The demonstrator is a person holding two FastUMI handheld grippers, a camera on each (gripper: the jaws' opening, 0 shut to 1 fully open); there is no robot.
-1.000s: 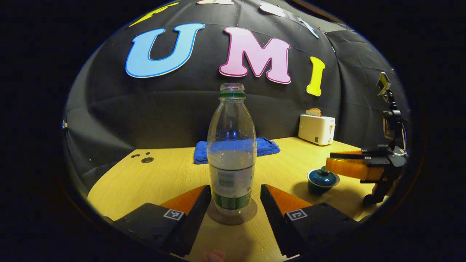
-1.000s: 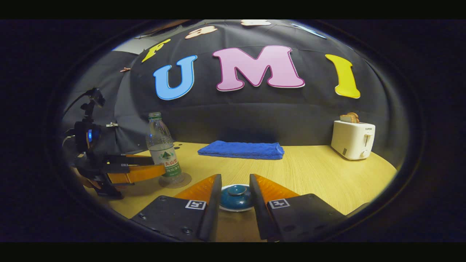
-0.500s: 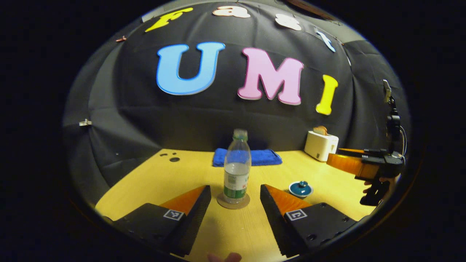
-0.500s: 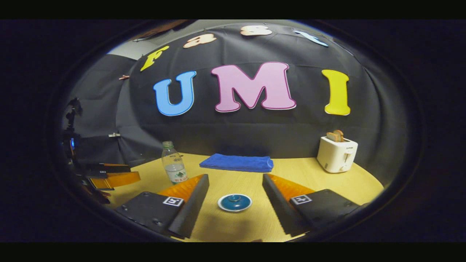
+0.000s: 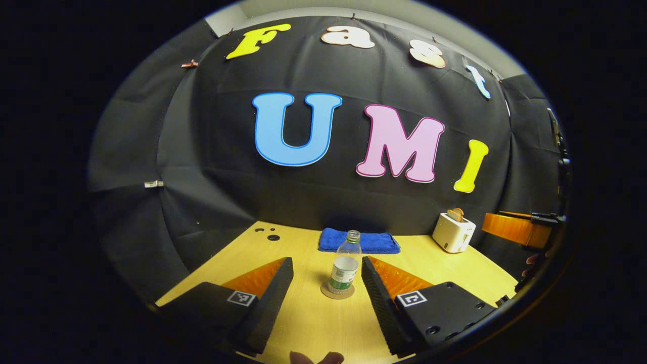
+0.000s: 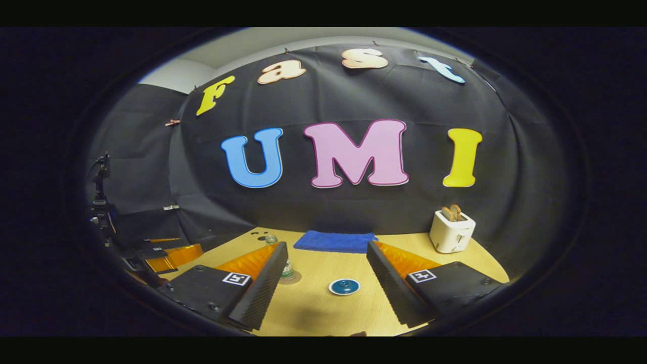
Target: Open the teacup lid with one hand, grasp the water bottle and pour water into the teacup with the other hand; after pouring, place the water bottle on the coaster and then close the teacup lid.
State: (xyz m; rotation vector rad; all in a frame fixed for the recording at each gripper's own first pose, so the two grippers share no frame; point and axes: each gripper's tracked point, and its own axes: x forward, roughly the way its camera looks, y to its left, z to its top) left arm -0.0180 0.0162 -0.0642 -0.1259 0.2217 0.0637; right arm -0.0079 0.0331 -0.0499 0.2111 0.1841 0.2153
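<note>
Both grippers, left gripper [image 5: 323, 283] and right gripper [image 6: 323, 275], hang spread and empty; beyond stand water bottle [image 5: 345, 268] on coaster [image 5: 337, 291], lidded teacup [image 6: 344, 286], blue towel [image 6: 335, 241], toaster [image 6: 451, 231].

Recording booth (cloth wall [image 5: 212, 167], wooden table [image 6: 323, 313]).

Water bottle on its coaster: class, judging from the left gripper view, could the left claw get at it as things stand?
Probably yes. The water bottle stands upright on the coaster, ahead of the open left claw, with bare table between them.
</note>
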